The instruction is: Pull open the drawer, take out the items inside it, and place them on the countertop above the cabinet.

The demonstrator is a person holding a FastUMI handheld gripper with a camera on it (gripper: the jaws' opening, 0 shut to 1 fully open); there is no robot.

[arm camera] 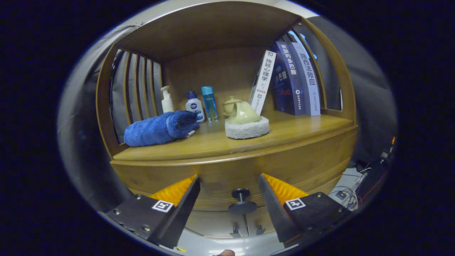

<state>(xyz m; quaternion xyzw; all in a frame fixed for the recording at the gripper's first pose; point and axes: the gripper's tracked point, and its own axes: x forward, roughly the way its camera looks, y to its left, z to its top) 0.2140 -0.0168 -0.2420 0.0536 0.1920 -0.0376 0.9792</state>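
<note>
A wooden cabinet fills the scene, its drawer front (pixel 312 163) closed below the countertop (pixel 220 142). A dark round drawer knob (pixel 242 201) sticks out of the drawer front, sitting between my two fingers and slightly ahead of them. My gripper (pixel 229 177) is open, with nothing pressed between the fingers. On the countertop lie a rolled blue towel (pixel 160 128) and a pale green teapot lid resting on a white round sponge (pixel 247 127). The drawer's contents are hidden.
At the back of the countertop stand a white pump bottle (pixel 166 100), a white-and-blue bottle (pixel 194 105), a blue clear bottle (pixel 209 103) and a small green teapot (pixel 230 105). Several books (pixel 289 80) lean at the right. Cables (pixel 350 197) lie on the floor at the right.
</note>
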